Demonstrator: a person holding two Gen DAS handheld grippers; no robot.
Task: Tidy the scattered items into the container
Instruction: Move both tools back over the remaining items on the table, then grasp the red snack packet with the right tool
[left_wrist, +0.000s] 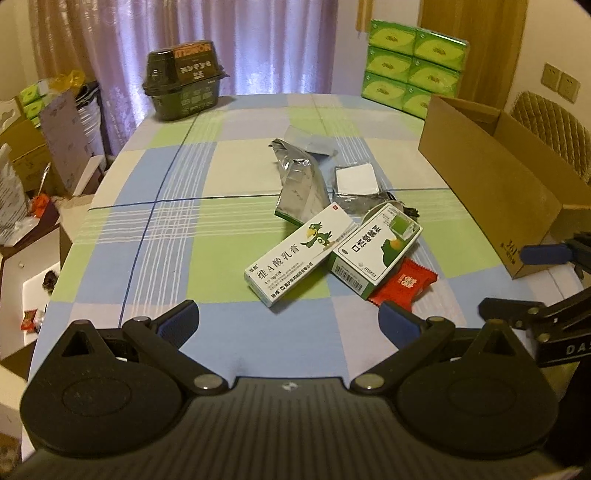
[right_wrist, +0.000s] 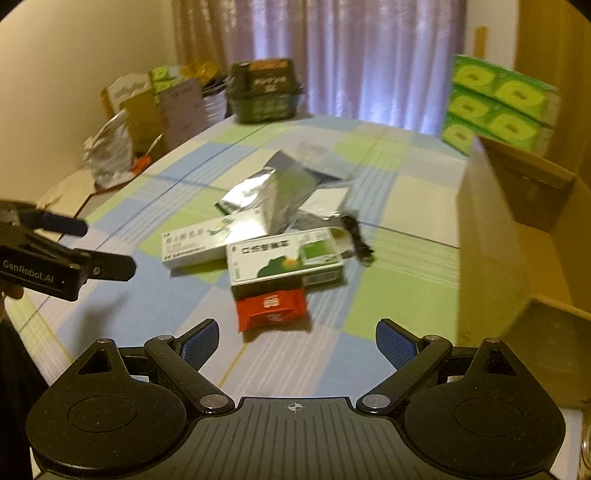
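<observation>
The left gripper (left_wrist: 288, 321) hovers low over the near edge of the counter (left_wrist: 177, 236), which is covered in a blue, green and white checked cloth. Its blue-padded fingers (left_wrist: 181, 317) are spread wide with nothing between them. The scattered items lie in a loose pile ahead of it and a little to the right: a long white box with a green bird (left_wrist: 299, 254) lies closest, angled across the cloth, just beyond the gap between the fingers. Touching its right side is a white and green box (left_wrist: 373, 251), and a red sachet (left_wrist: 404, 282) pokes out from under that box's near corner, just in front of the right-hand finger tip. Farther back lie a crumpled silver foil pouch (left_wrist: 299, 181) and a small white square packet (left_wrist: 356, 179), with a dark cord (left_wrist: 410, 212) beside them.

The right gripper (right_wrist: 295, 341) is also wide open and empty (its view is blurred). The red sachet (right_wrist: 271, 308) sits just ahead of the gap between its fingers (right_wrist: 395, 343), slightly left of centre, with the white and green box (right_wrist: 284, 258) overlapping its far edge and the long white box (right_wrist: 199, 243) to the left beyond.

The open cardboard box (left_wrist: 491, 173) stands on the right side of the counter, apart from the pile; from the left wrist view the right gripper's blue finger shows against its near corner. A dark green tub (left_wrist: 183, 81) and a stack of green tissue packs (left_wrist: 413, 62) stand at the counter's far end.
</observation>
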